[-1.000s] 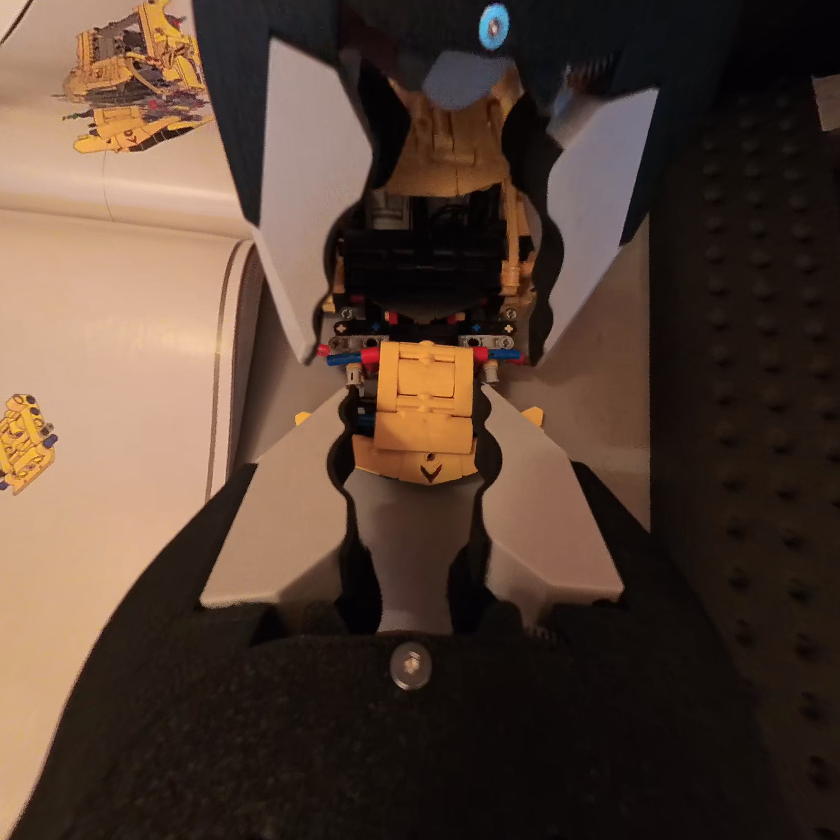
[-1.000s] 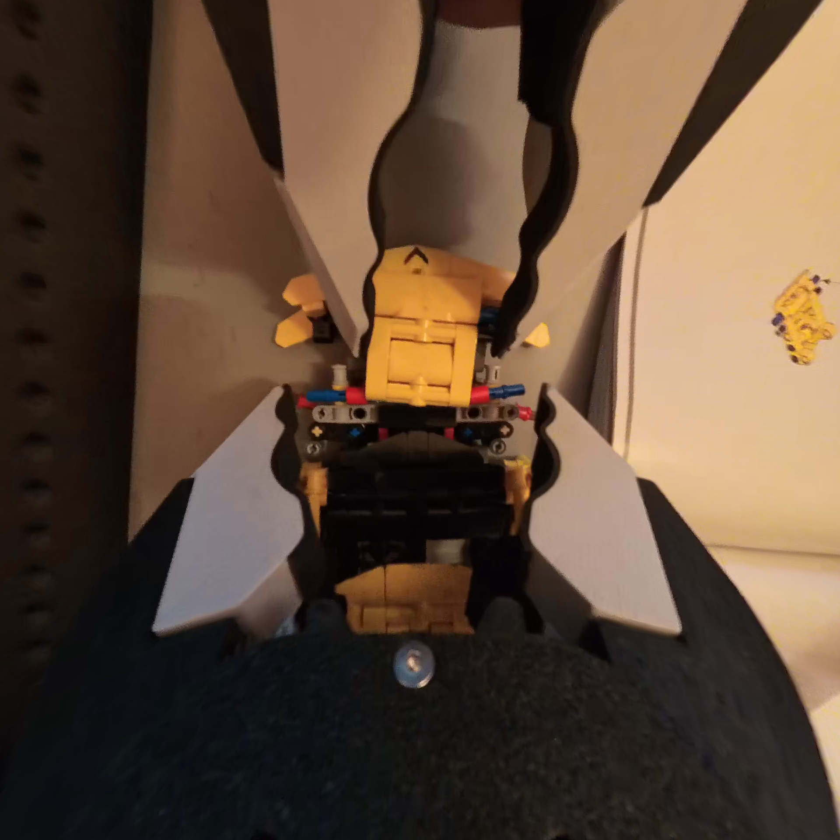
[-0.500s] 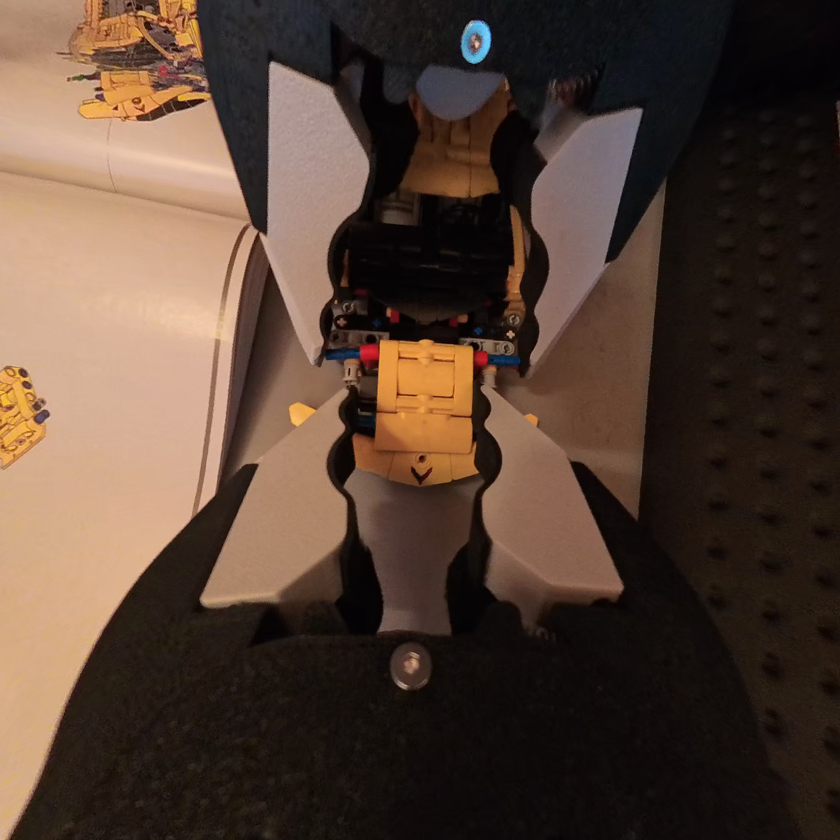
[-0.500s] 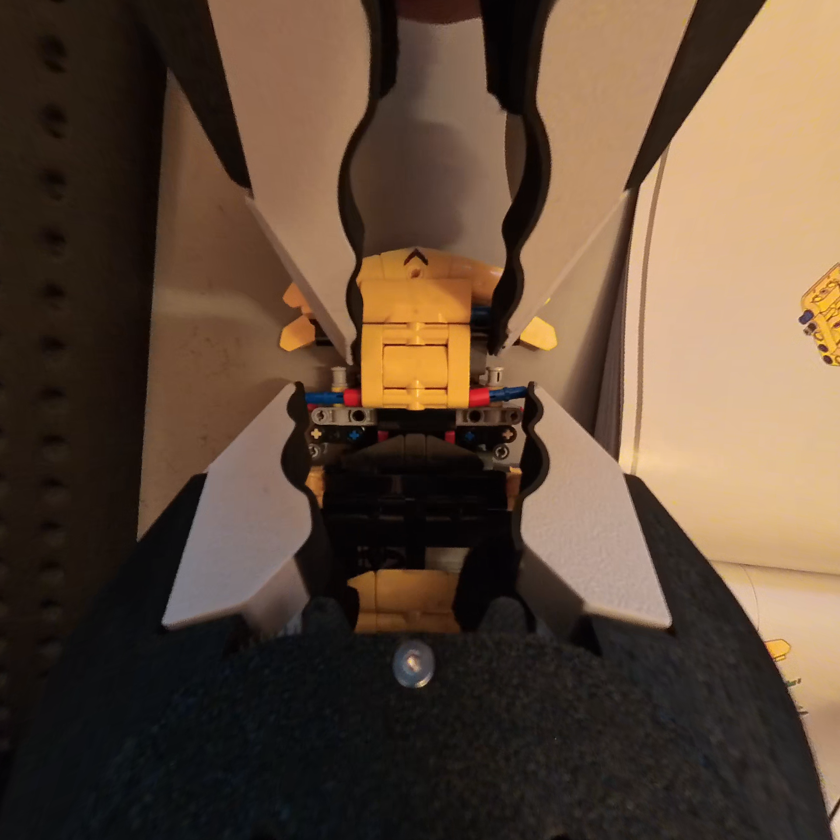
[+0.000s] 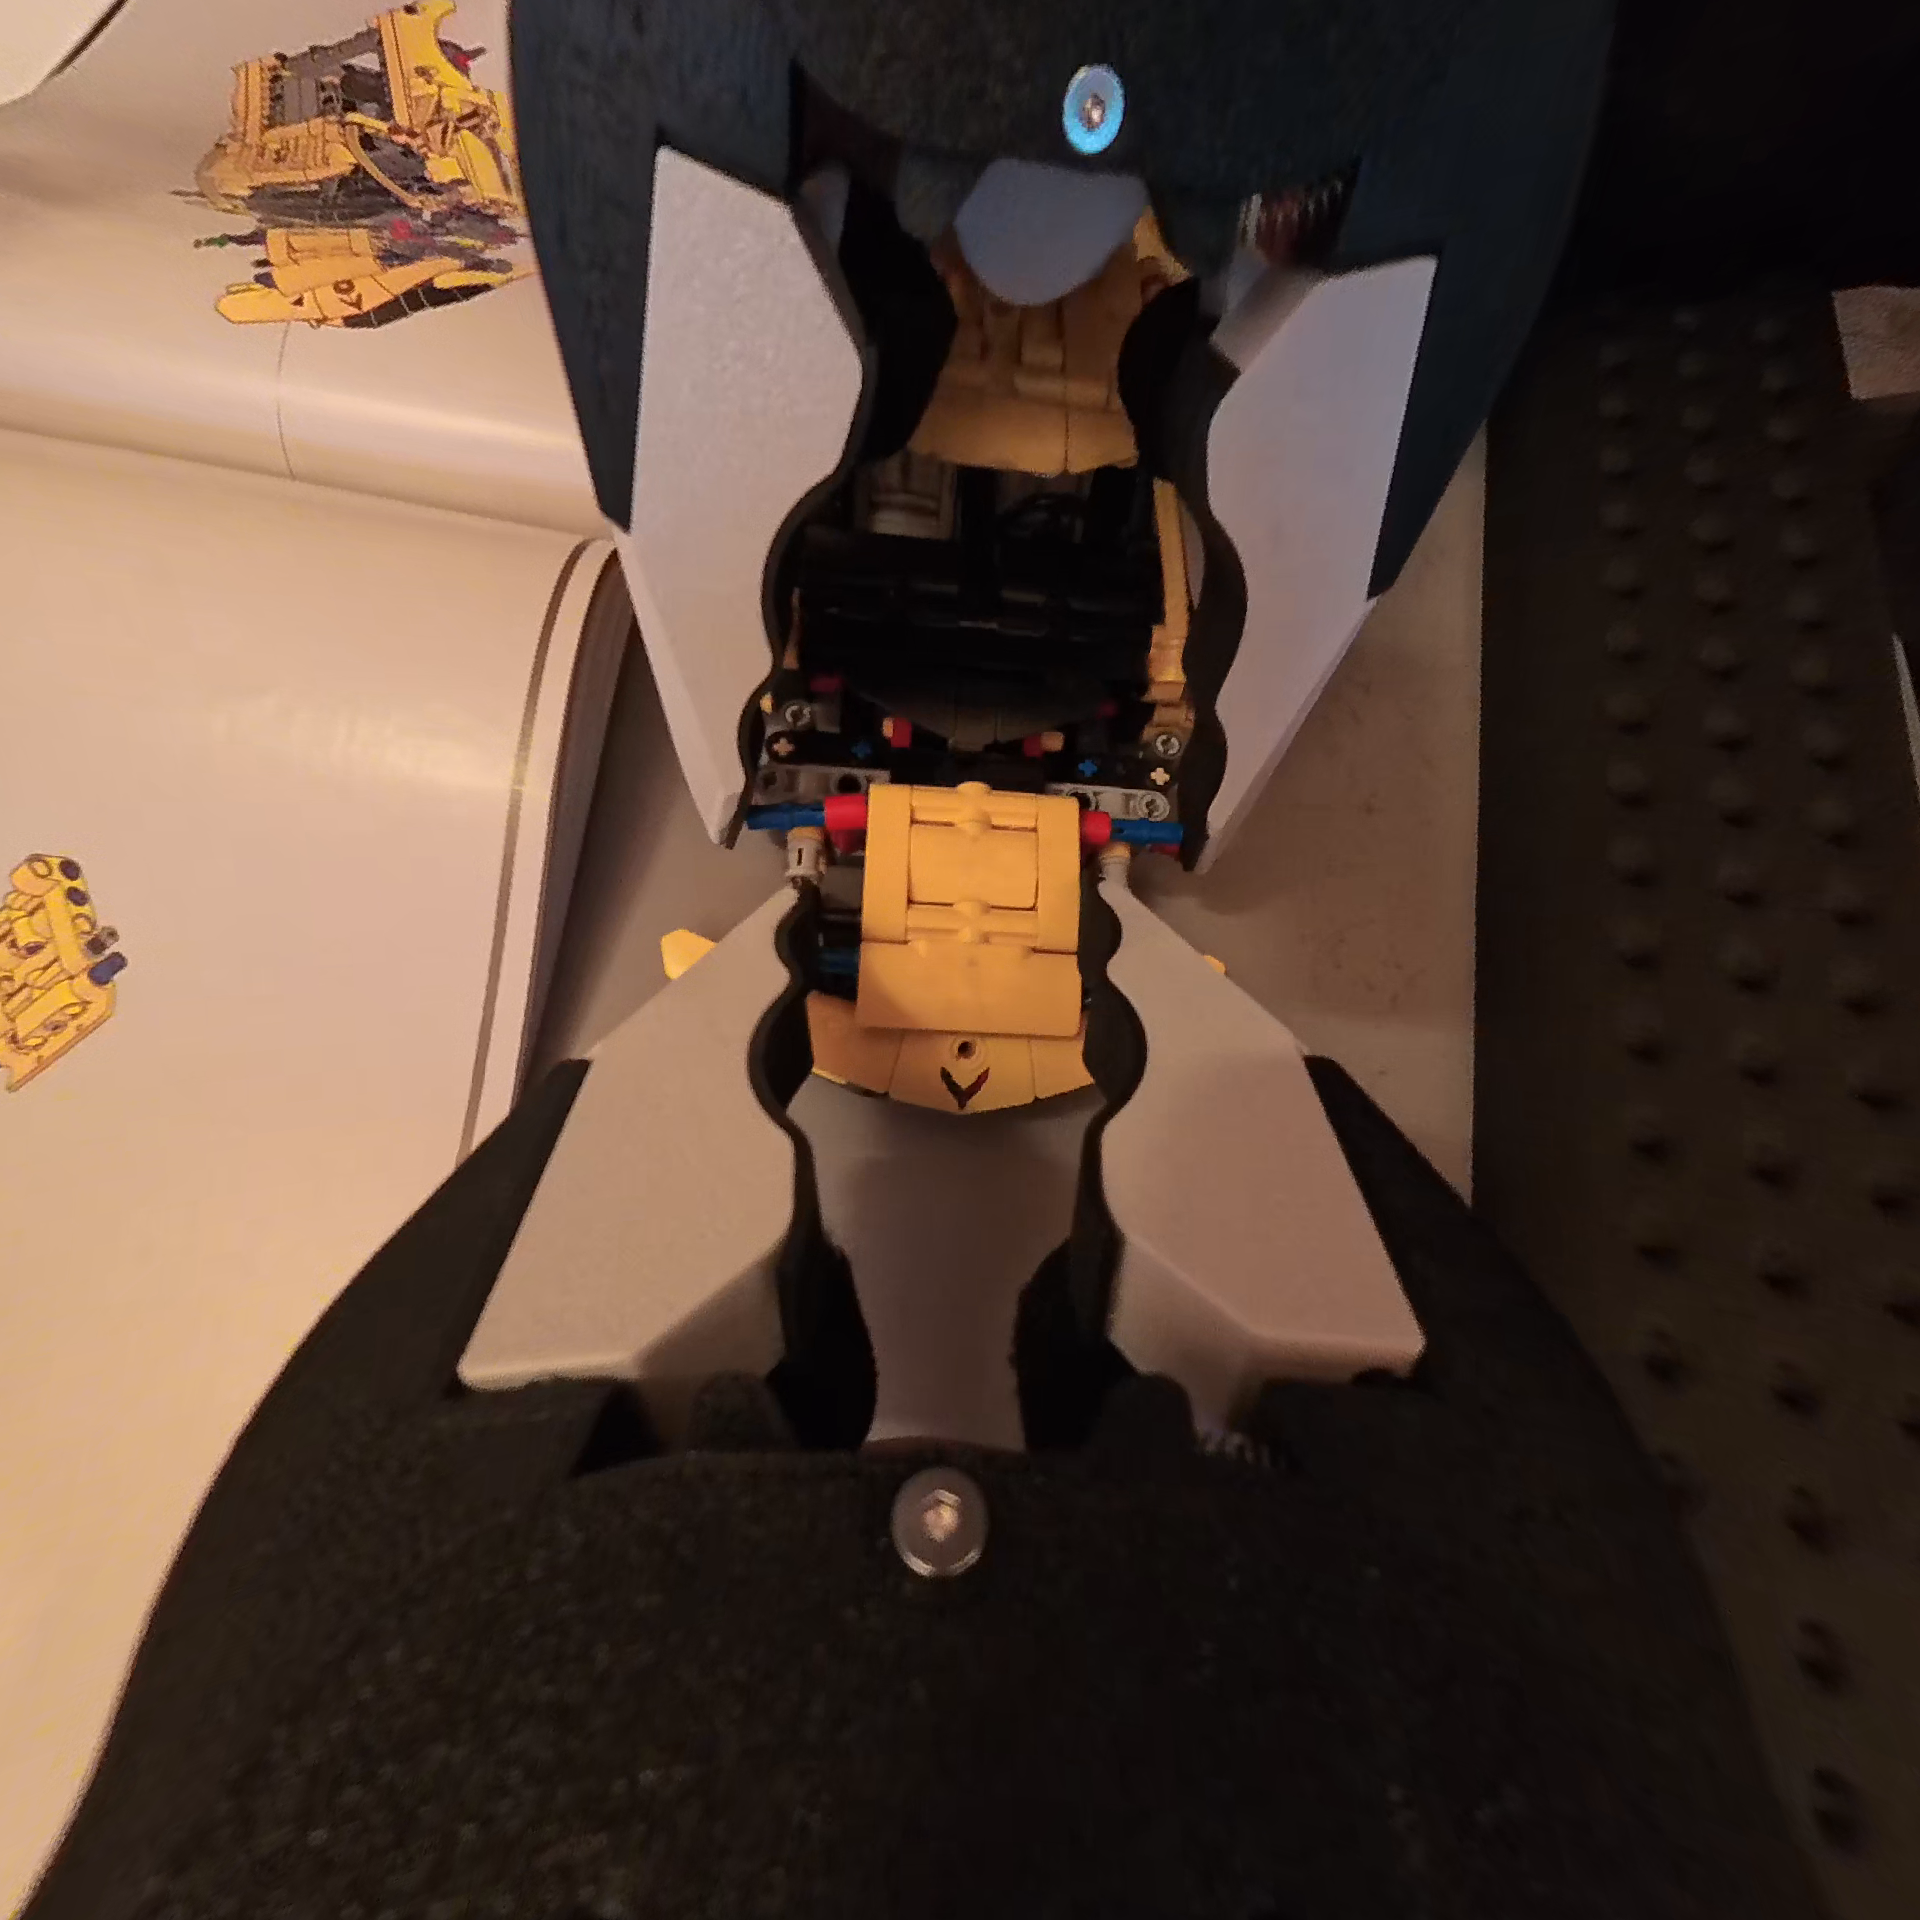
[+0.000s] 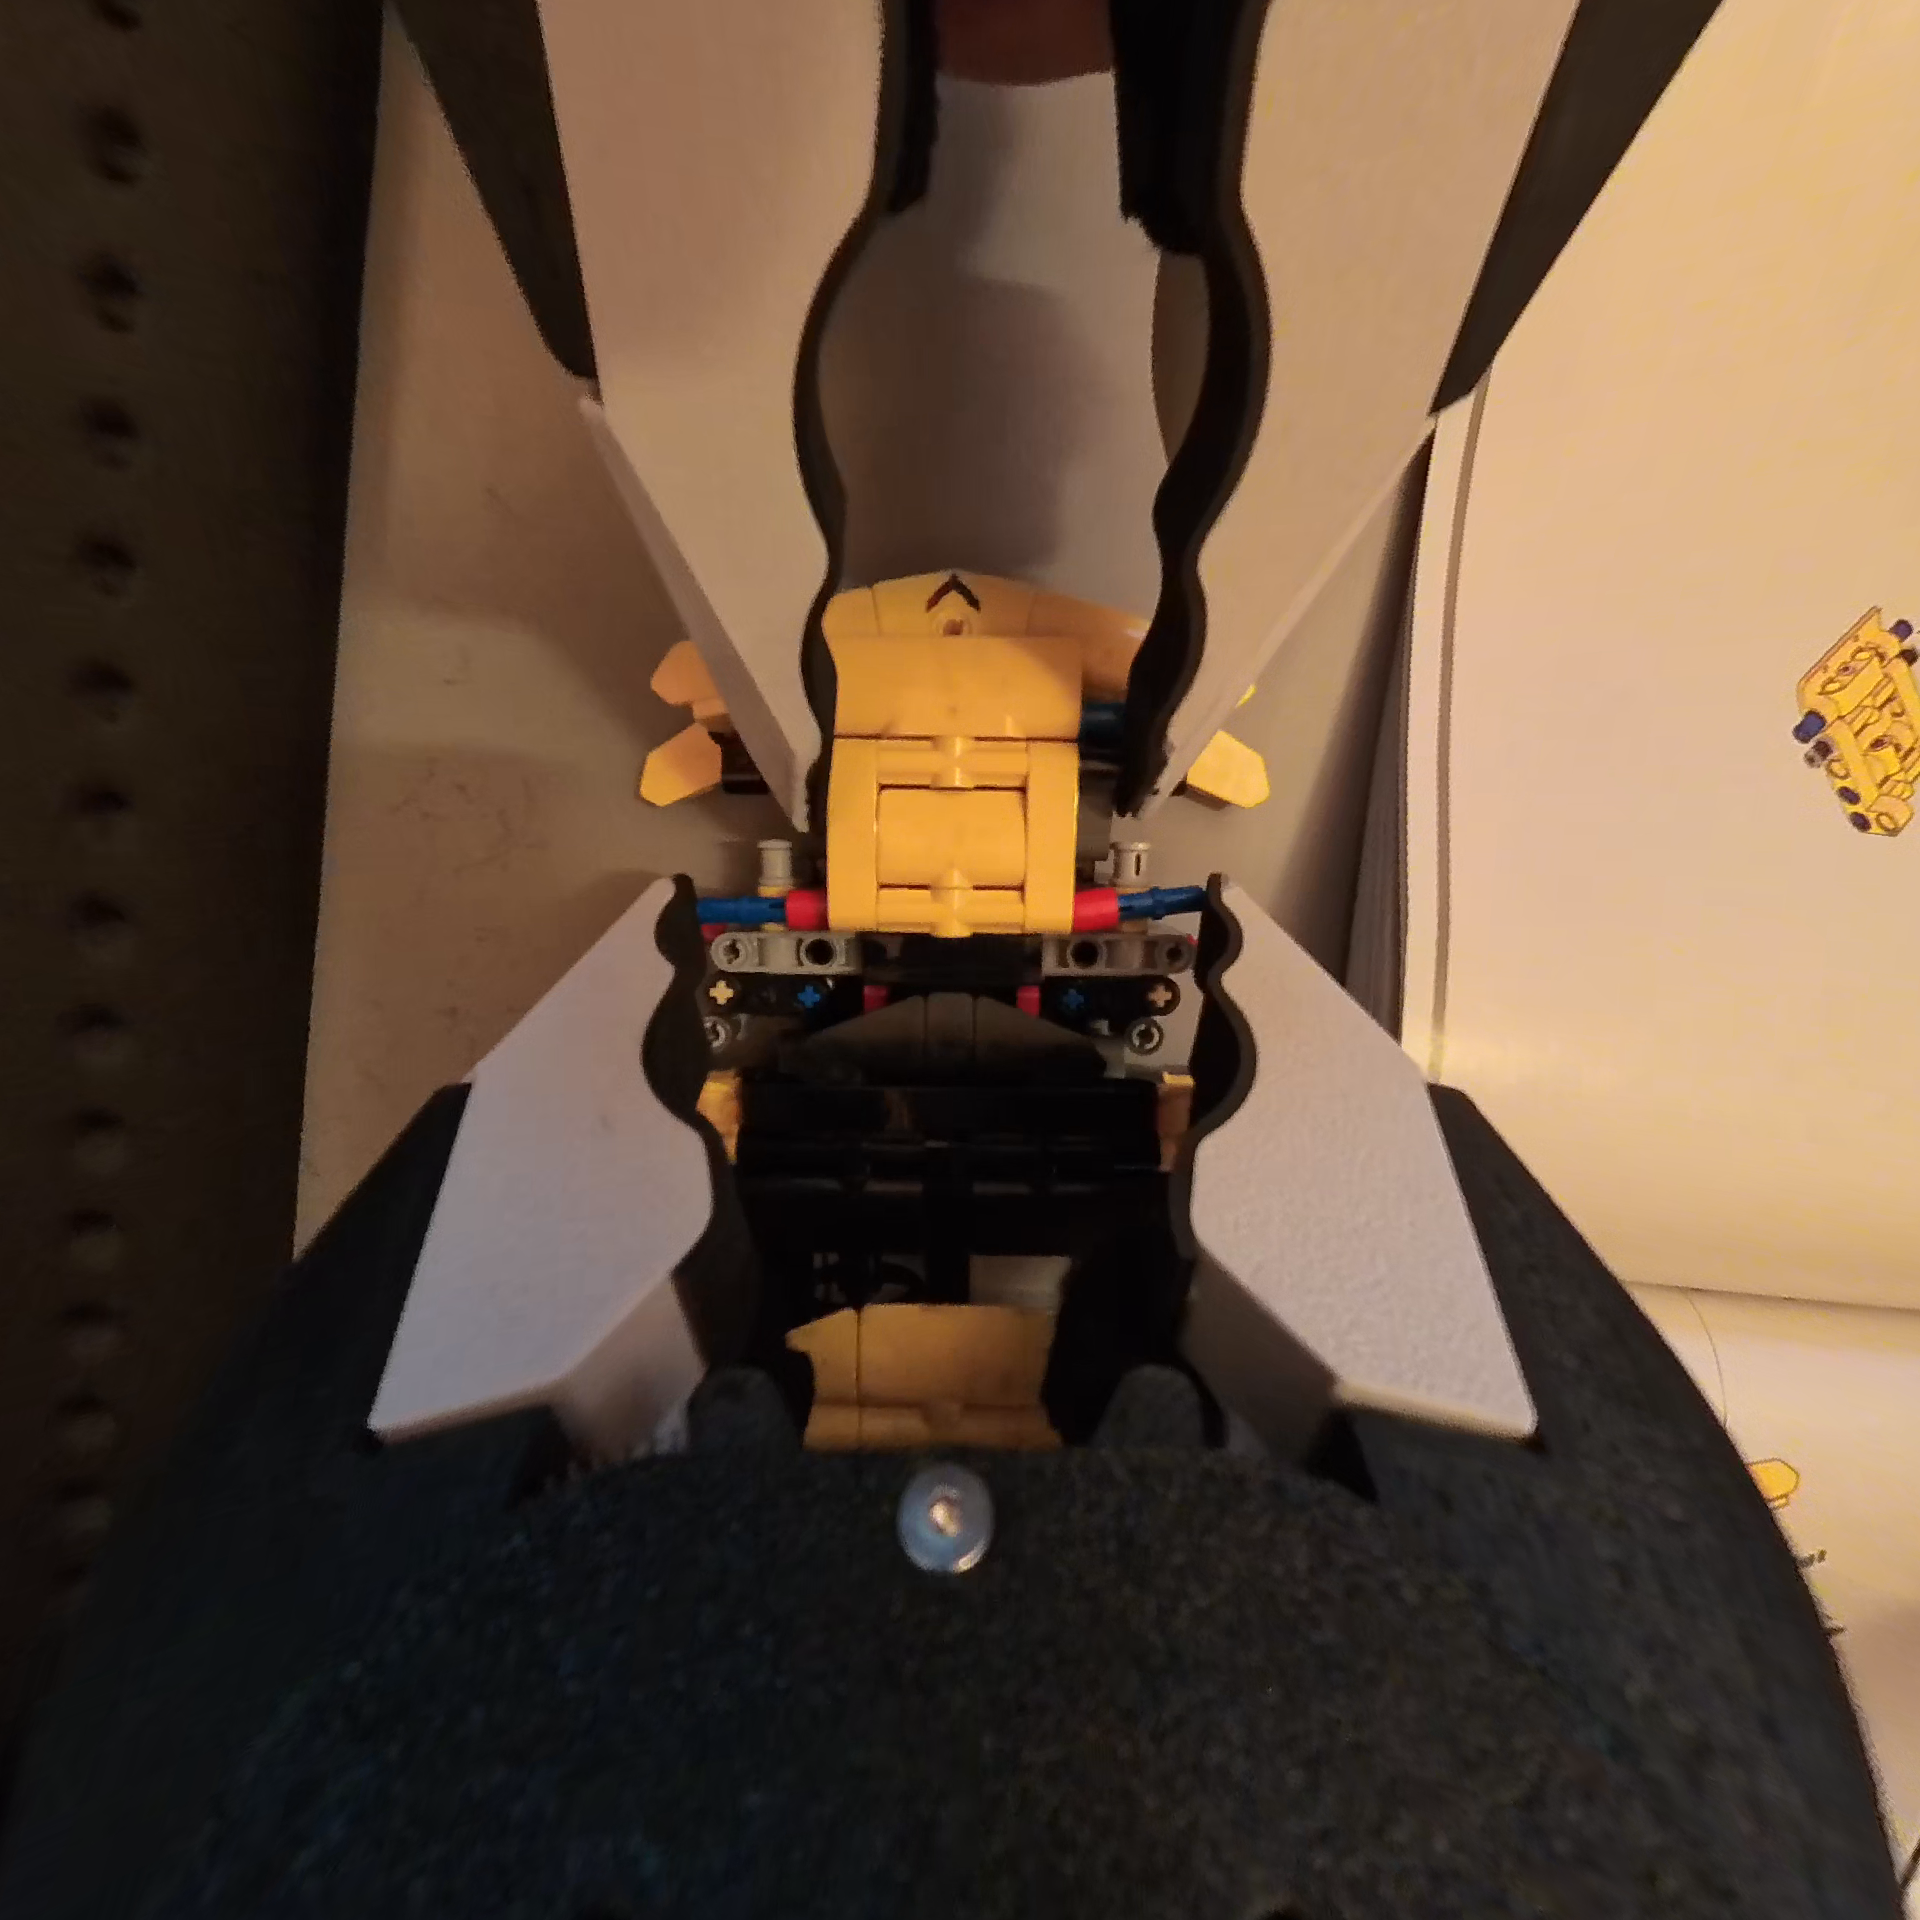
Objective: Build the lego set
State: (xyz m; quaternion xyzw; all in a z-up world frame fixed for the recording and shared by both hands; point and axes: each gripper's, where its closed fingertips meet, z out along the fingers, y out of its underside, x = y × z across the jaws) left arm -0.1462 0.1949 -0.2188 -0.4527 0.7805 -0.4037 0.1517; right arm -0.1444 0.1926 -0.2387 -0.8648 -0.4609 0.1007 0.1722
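Both grippers, left gripper [image 5: 951, 914] and right gripper [image 6: 940, 925], still clamp the lego model [image 5: 966, 914]; only the left wrist view shows the booklet's large vehicle picture [image 5: 364, 177] left of the model.

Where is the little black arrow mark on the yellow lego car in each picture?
Left wrist view: the black arrow mark sits just below centre, on the yellow lego car's near tip, pointing down.
Right wrist view: the mark sits above centre, on the car's far tip, pointing up.
Shared landmark: the blue and red cross rod crosses the car in both.
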